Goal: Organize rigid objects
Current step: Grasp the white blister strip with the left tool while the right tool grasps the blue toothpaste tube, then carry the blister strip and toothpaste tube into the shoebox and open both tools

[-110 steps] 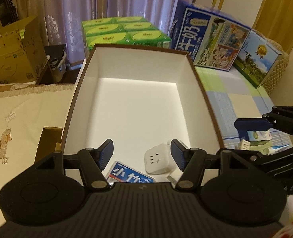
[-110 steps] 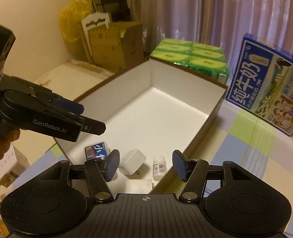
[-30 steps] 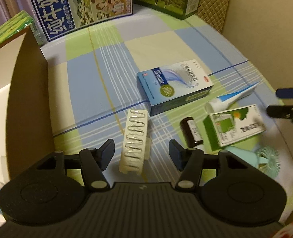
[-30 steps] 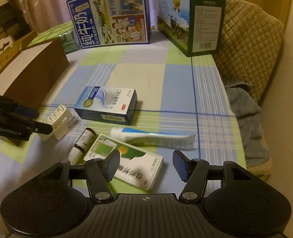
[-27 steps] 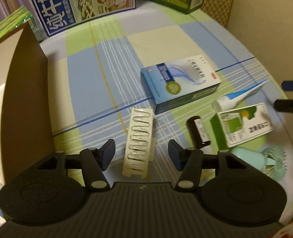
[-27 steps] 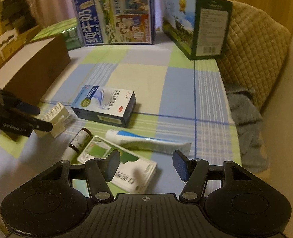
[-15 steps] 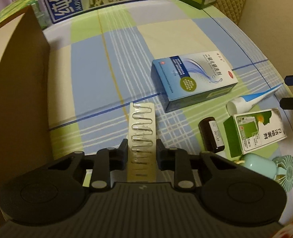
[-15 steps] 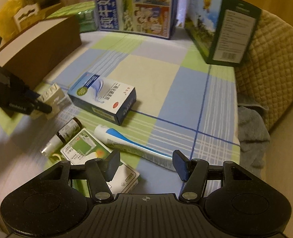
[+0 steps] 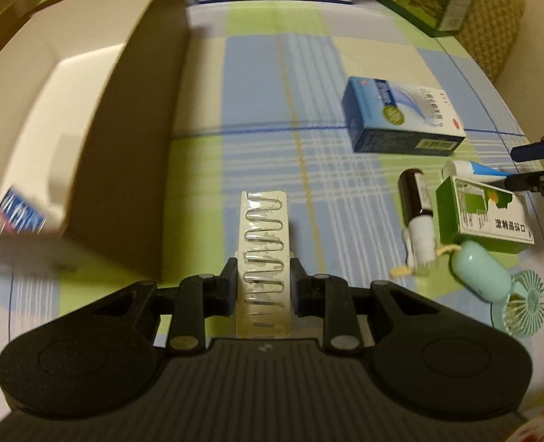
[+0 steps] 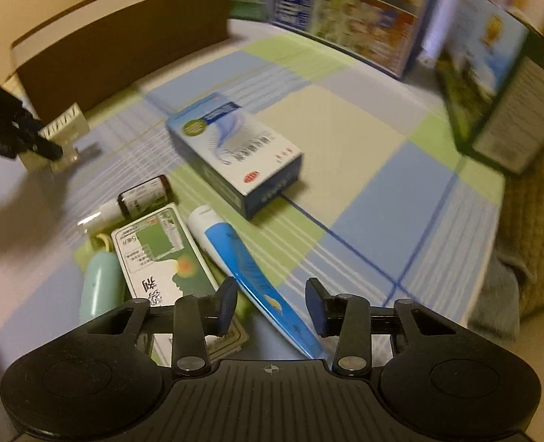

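My left gripper (image 9: 262, 285) is shut on a white blister strip (image 9: 262, 246) and holds it just above the checked cloth, beside the brown box (image 9: 124, 147). The strip also shows in the right wrist view (image 10: 63, 129), held by the left gripper (image 10: 32, 140). My right gripper (image 10: 272, 305) is open and straddles the blue-and-white tube (image 10: 249, 276). The tube's cap end shows in the left wrist view (image 9: 470, 169), with the right gripper (image 9: 529, 165) over it.
On the cloth lie a blue medicine box (image 9: 400, 121), a small brown bottle (image 9: 415, 213), a green-and-white carton (image 9: 481, 217) and a mint hand fan (image 9: 500, 283). Inside the brown box is a blue packet (image 9: 17, 217). Large cartons (image 10: 492, 84) stand at the back.
My left gripper has lifted the blister strip and swung left toward the brown box. My right gripper has come down over the tube, still open.
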A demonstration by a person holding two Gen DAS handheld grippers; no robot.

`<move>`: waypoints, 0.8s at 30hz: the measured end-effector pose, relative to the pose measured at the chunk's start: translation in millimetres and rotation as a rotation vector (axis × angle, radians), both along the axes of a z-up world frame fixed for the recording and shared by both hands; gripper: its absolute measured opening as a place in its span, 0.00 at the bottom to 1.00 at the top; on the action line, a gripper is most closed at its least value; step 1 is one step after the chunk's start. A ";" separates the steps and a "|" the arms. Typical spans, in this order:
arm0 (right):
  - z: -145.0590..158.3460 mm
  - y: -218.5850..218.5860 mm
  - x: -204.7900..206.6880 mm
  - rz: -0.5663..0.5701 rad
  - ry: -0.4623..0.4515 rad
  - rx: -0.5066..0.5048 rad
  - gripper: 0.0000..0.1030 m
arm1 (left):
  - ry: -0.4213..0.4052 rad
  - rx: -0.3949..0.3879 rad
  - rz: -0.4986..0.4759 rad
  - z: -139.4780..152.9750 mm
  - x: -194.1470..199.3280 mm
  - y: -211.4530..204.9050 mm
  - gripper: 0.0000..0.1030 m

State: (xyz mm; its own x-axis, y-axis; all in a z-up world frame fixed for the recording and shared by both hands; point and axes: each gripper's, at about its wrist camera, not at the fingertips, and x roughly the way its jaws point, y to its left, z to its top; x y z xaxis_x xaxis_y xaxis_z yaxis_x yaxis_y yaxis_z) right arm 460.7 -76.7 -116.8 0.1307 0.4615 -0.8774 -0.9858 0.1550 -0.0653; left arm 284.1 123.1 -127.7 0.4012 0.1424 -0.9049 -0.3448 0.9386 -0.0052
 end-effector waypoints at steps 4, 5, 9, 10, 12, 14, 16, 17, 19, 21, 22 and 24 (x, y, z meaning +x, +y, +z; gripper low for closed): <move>-10.0 11.8 -0.9 0.106 -0.014 -0.049 0.30 | 0.003 0.001 0.062 4.2 -17.5 -0.3 0.22; -12.3 13.8 -1.1 0.127 -0.018 -0.057 0.30 | 0.001 0.004 0.078 5.1 -21.0 0.0 0.22; -19.4 21.2 -2.4 0.190 -0.024 -0.058 0.30 | -0.002 0.016 0.136 8.8 -35.3 2.6 0.22; -21.2 22.5 -2.7 0.204 -0.025 -0.056 0.30 | -0.002 0.020 0.152 10.0 -39.1 3.1 0.22; -23.3 26.6 -3.1 0.216 -0.037 -0.044 0.29 | -0.004 0.026 0.176 11.3 -45.2 3.5 0.22; -24.0 29.9 -4.1 0.226 -0.041 -0.034 0.22 | -0.005 0.032 0.201 13.5 -52.0 4.2 0.22; -25.0 31.6 -7.8 0.243 -0.071 -0.027 0.15 | -0.009 0.037 0.220 15.9 -58.3 4.9 0.22; -24.7 32.0 -8.8 0.249 -0.076 -0.024 0.10 | -0.011 0.040 0.229 17.4 -61.4 5.2 0.22; -22.7 31.4 -9.8 0.252 -0.068 -0.013 0.04 | -0.014 0.046 0.241 19.7 -65.7 6.0 0.22; -20.2 29.5 -13.9 0.263 -0.079 -0.003 0.03 | -0.020 0.054 0.251 22.3 -68.5 6.6 0.22; -17.9 27.5 -16.7 0.275 -0.084 0.005 0.03 | -0.024 0.057 0.254 23.8 -70.3 6.9 0.22; -13.4 24.7 -21.3 0.277 -0.085 0.018 0.03 | -0.030 0.062 0.259 26.6 -73.0 7.3 0.22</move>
